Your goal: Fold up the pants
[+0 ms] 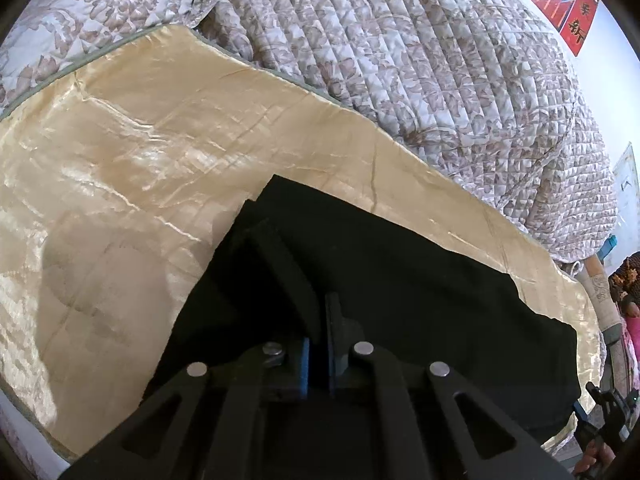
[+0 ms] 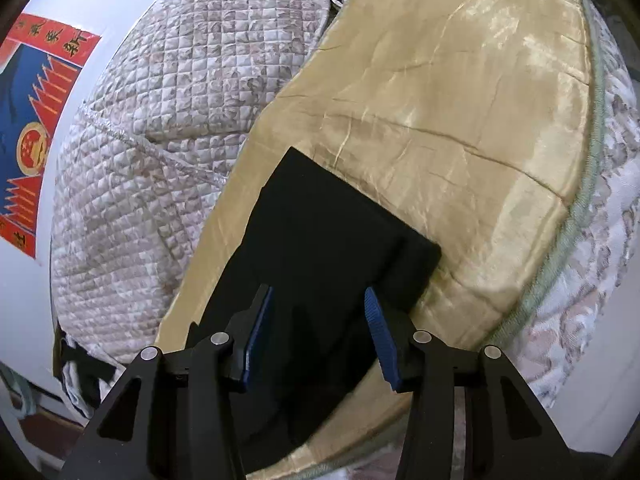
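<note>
The fingers [image 1: 292, 280] of the left gripper [image 1: 316, 320] are pressed together, and a fold of the black pants [image 1: 420, 280] seems to be pinched between them; the cloth and the fingers are both dark, so the exact contact is hard to see. The blue pads are nearly touching at their base. The fingers [image 2: 376, 328] of the right gripper [image 2: 318, 304] are spread apart, with the pants [image 2: 328, 232] lying under and between them; the pads do not press on the cloth.

Beyond both pairs of fingers the pants lie flat as a dark, folded rectangle with a straight far edge. Under the pants is a shiny golden cover [image 1: 160, 152] with many creases, spread over the bed. Past the golden cover is a quilted blanket [image 1: 400, 48] with a pale flower pattern, piled up. Farther away, on the white wall, hangs a red and blue poster [image 2: 36, 120].
</note>
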Available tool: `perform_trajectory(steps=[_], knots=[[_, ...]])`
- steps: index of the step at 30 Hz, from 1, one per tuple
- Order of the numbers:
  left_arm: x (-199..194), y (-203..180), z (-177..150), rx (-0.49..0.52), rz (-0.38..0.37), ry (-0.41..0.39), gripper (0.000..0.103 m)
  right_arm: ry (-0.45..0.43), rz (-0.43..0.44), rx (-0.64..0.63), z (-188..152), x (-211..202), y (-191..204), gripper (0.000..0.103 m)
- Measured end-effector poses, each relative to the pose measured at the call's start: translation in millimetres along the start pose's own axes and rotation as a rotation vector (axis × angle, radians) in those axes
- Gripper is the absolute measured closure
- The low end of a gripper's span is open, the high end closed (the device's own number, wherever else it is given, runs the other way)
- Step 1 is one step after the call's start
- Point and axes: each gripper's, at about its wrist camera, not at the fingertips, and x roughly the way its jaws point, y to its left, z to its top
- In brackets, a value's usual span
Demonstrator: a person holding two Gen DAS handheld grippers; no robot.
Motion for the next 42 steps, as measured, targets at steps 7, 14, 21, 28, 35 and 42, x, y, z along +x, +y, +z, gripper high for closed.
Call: perform_trajectory(steps=[7,14,21,28,35,42], knots=[[0,1,1,-0.011,-0.002,0.002,0.097,-0.036,-0.039,0.021,-2,-8,-4,0.056],[4,-1,-1,-0.004,0.004,0.012,0.097,-0.01,-0.049,0.021,9,13,-1,0.056],[-2,-2,-1,-0.001,-0.012,0.0,0.099,-0.028,-0.035,0.026,12,10,-4,0.096],[-48,-6,5,0.002,-0.063,-0.068,0.099,-0.112,0.065,-0.046,14,-35,26,0.099],[-39,13,-14,-0.057,-0.007,0.023,0.099,-0.057,-0.014,0.067,9,-21,-12,0.099],[-38,5,-16,0.005,0.045,0.045,0.099,-0.031,-0.087,-0.007,13,-20,-4,0.098]])
